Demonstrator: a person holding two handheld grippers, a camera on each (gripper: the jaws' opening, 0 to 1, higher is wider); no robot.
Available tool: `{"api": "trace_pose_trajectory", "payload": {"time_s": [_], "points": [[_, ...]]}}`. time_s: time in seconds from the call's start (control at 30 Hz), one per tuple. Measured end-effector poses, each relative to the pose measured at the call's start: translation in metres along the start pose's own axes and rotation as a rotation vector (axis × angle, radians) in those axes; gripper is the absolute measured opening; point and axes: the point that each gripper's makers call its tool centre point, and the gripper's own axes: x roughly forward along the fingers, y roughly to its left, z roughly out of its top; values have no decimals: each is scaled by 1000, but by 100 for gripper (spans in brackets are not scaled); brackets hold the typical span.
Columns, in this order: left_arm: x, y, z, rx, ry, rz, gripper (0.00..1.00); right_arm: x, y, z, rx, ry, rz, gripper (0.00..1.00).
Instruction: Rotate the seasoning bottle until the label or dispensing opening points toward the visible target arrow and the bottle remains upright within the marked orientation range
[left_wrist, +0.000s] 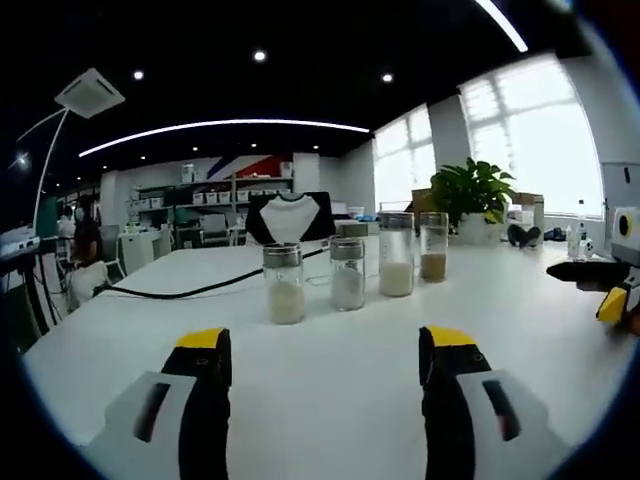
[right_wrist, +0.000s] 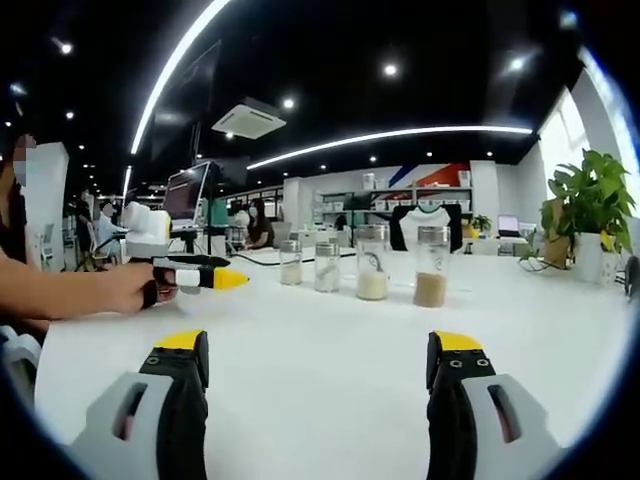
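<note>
White worktop (left_wrist: 330, 380) carries four glass seasoning bottles in a row, each upright with a metal cap. Taking the potted plant (left_wrist: 472, 196) at the far edge as the landmark: in the left gripper view the bottle with brown seasoning (left_wrist: 433, 246) stands nearest the plant, next to it the tall bottle with white filling (left_wrist: 396, 254), then a shorter white-filled bottle (left_wrist: 347, 273), and farthest from the plant the bottle with pale cream filling (left_wrist: 285, 283). A black cable (left_wrist: 210, 287) runs across the worktop behind that last bottle.

The left hand-held gripper (left_wrist: 325, 355) is held low over the worktop, level, pointing toward the row, its yellow-tipped jaws spread wide with nothing between them. The right hand-held gripper (right_wrist: 322, 362) has the same pose, jaws wide apart and empty, well short of the bottles.

In the right gripper view a person's hand (right_wrist: 135, 287) reaches in from the side away from the plant, forearm level, gripping the left hand-held gripper's handle. No bottle is touched.
</note>
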Motion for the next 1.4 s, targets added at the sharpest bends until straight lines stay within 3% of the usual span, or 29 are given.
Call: {"api": "trace_pose_trajectory", "payload": {"time_s": [0.13,0.4,0.63,0.83,0.9,0.97,1.0,1.2,1.3,1.4], "points": [[23,5,2,58,4,10,80,2,1,-1,-11,8,7,91],[50,16,9,64,-14,44,77,2,-3,-1,1,5,-1,91],[71,24,3,59,-8,73,75,5,-4,-2,-7,10,6,90],[89,37,4,95,-13,126,71,6,-5,-3,-6,10,5,90],[93,45,9,70,-39,164,68,6,-5,-2,-5,10,5,90],[95,51,15,114,-66,196,65,6,-5,-3,-7,11,7,89],[97,53,15,97,-66,203,63,6,-4,-3,-11,14,9,89],[114,51,8,86,-28,172,63,6,-2,-5,-23,22,9,89],[119,49,14,85,-60,143,61,6,-2,-5,-23,22,9,89],[124,53,11,61,-44,148,61,6,-1,-5,-30,26,13,88]]}}
